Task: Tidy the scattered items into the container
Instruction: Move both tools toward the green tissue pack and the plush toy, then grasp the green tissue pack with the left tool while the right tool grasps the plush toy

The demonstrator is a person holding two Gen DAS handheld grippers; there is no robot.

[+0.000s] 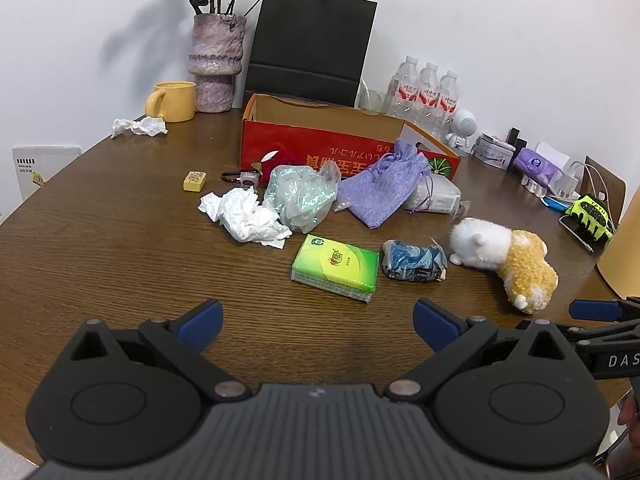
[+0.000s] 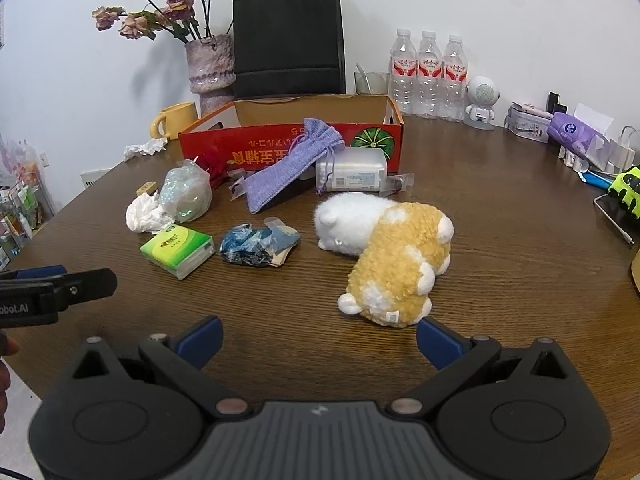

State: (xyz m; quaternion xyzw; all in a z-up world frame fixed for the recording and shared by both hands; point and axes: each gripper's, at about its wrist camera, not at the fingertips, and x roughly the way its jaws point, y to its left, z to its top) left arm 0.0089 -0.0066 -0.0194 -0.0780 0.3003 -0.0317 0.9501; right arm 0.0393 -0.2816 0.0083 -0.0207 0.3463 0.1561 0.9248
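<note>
A red cardboard box [image 1: 280, 144] [image 2: 216, 146] stands open at the back of the round wooden table. In front of it lie a purple pouch [image 1: 380, 186] [image 2: 288, 172], a clear crinkled bag [image 1: 298, 196] [image 2: 186, 194], crumpled white tissue [image 1: 246, 216] [image 2: 142, 212], a green tissue pack [image 1: 336, 266] [image 2: 178, 250], a blue wrapped bundle [image 1: 414, 266] [image 2: 256, 246] and a white-and-yellow plush toy [image 1: 504, 258] [image 2: 392, 256]. My left gripper [image 1: 318, 326] is open above bare wood, short of the green pack. My right gripper [image 2: 320, 340] is open, its right finger just beside the plush.
A yellow mug [image 1: 172, 101], a purple vase [image 1: 216, 62] with dried roses, a black paper bag [image 1: 312, 44] and three water bottles [image 1: 428, 92] line the wall. More tissue [image 1: 138, 126], a small yellow block [image 1: 195, 181], a white packet [image 2: 352, 176] and desk clutter [image 2: 576, 140] sit around.
</note>
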